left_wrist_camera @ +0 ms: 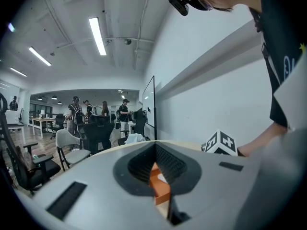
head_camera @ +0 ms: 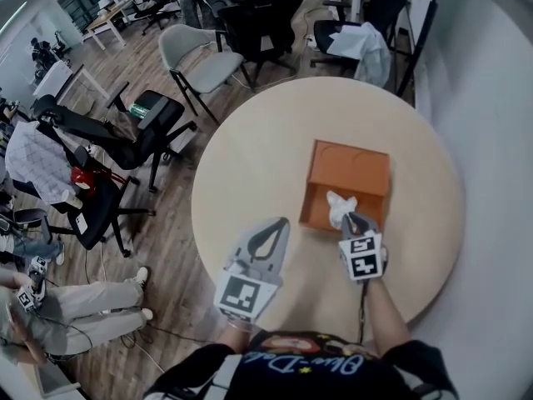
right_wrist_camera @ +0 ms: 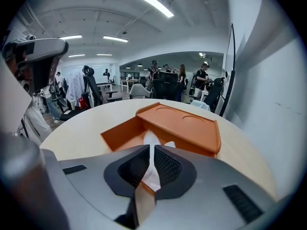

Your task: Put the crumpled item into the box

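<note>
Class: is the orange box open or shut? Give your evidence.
Open. The orange box has its lid swung back, interior exposed.

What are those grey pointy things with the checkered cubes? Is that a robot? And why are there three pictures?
It isn't a robot. A person holds a grabbing tool in each hand, and the cubes are part of the tools. One picture comes from a camera on the person's head, looking down at a round table. The other two come from small cameras riding on each tool. On the table sits an orange box with its lid folded back. The right gripper pinches a white crumpled item at the box's open part. The left gripper is shut and holds nothing.
</note>
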